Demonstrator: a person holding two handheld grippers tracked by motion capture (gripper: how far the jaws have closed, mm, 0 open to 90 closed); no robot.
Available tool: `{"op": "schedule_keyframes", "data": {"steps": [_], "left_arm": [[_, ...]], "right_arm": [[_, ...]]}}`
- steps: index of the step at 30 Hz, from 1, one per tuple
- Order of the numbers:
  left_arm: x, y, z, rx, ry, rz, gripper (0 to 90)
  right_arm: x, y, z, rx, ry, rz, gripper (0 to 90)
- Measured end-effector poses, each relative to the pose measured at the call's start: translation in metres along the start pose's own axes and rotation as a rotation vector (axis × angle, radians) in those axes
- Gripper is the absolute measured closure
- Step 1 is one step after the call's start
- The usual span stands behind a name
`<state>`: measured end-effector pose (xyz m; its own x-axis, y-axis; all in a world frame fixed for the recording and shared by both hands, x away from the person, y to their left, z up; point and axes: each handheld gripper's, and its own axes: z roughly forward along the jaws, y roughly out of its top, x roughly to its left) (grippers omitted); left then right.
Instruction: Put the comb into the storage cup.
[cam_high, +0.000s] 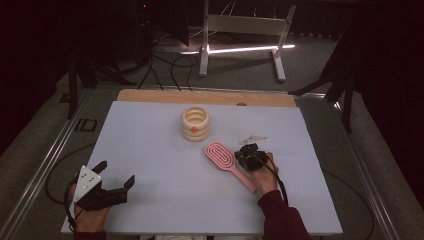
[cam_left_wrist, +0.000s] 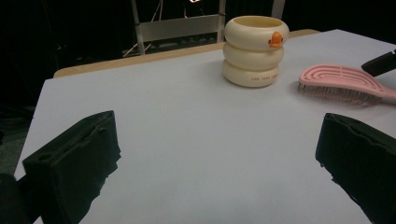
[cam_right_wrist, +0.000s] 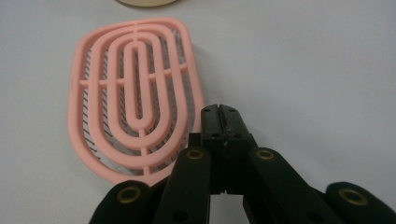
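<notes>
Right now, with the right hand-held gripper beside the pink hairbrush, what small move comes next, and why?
Probably open the right hand-held gripper: its jaws are pressed together with nothing between them, just beside the pink hairbrush, which lies flat on the table, so they cannot take it yet.

On the bench (cam_high: 150, 150): ringed cup (cam_high: 195, 123) at centre rear; hairbrush (cam_high: 227, 162) lying flat in front of it and to its right, head toward the cup, handle running back to the near right. Right claw (cam_high: 248, 152), jaws together, just beside the brush head on its right. Left claw (cam_high: 116, 180), jaws wide apart, at the near left corner, well apart from both.
</notes>
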<state>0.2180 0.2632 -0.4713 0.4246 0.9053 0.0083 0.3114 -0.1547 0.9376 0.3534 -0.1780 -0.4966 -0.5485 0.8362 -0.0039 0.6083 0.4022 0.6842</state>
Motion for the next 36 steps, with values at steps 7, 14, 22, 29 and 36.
{"op": "schedule_keyframes", "data": {"steps": [7,14,22,29,36], "left_arm": [[0.001,0.000,-0.001,-0.004,0.006,-0.012,0.3],[0.003,0.000,-0.002,-0.014,0.008,-0.027,0.3],[0.006,0.002,-0.005,-0.021,0.024,-0.025,0.3],[0.006,0.004,-0.006,-0.034,0.027,-0.017,0.3],[0.005,0.006,-0.006,-0.035,0.020,0.004,0.2]], "right_arm": [[-0.002,0.002,-0.013,-0.062,0.017,-0.022,89.9],[-0.010,-0.002,-0.051,-0.191,0.040,-0.050,72.9],[-0.025,-0.029,-0.095,-0.333,0.082,-0.021,31.4],[-0.035,-0.059,-0.124,-0.427,0.047,0.016,11.4],[-0.043,-0.079,-0.137,-0.473,0.007,0.010,8.5]]}}
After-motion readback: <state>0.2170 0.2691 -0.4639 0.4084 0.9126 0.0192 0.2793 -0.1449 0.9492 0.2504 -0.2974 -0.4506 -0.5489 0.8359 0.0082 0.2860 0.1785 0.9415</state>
